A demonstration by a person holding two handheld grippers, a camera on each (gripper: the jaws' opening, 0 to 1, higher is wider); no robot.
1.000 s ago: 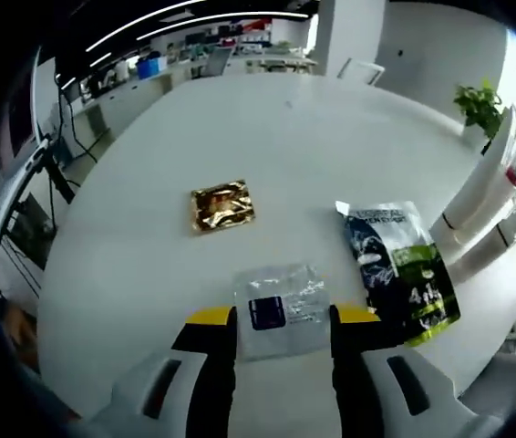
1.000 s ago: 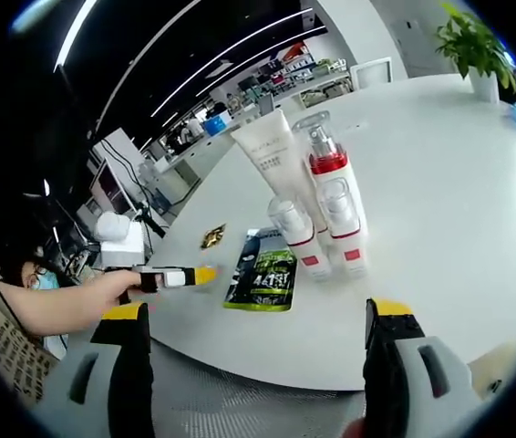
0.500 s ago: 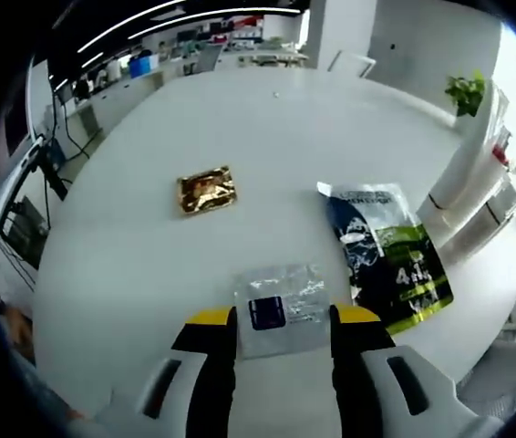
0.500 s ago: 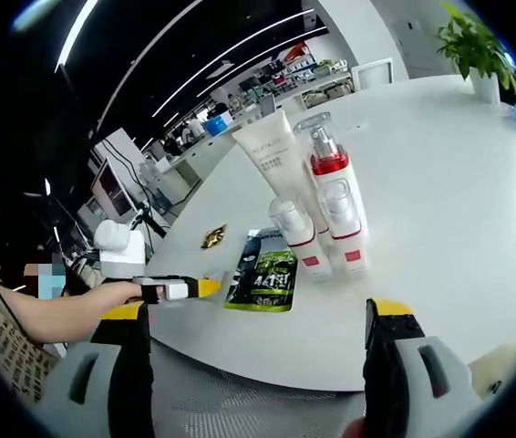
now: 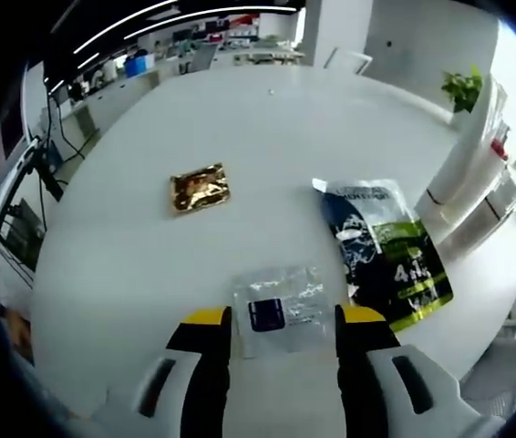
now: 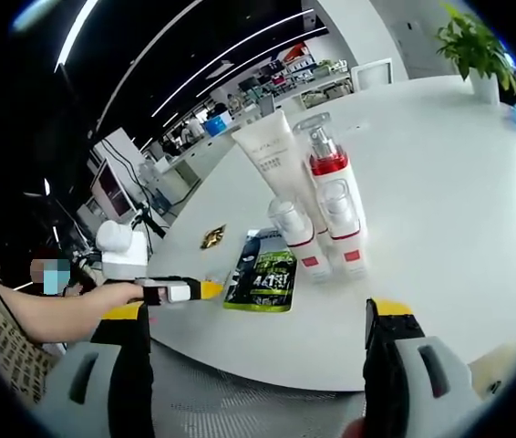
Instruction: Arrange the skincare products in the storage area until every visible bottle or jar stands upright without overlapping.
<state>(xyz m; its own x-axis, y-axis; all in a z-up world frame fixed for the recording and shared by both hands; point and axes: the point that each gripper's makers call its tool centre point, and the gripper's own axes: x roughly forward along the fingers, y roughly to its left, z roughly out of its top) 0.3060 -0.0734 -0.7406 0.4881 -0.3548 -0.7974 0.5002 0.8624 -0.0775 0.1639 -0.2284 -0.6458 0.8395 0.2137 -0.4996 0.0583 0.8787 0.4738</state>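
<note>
Between the spread left gripper (image 5: 276, 321) jaws: clear sachet (image 5: 282, 309), slightly closer than before; pickup imminent, right gripper (image 6: 258, 319) spread, idle.

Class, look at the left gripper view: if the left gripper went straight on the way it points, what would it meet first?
Most likely the clear sachet with the dark label, lying flat on the white table between the left gripper's open jaws; depth is uncertain.

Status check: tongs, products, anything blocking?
Left tongs open, straddling clear sachet. Right tongs open, clear of bottles, which stand upright. Green pouch and gold sachet lie flat.
</note>
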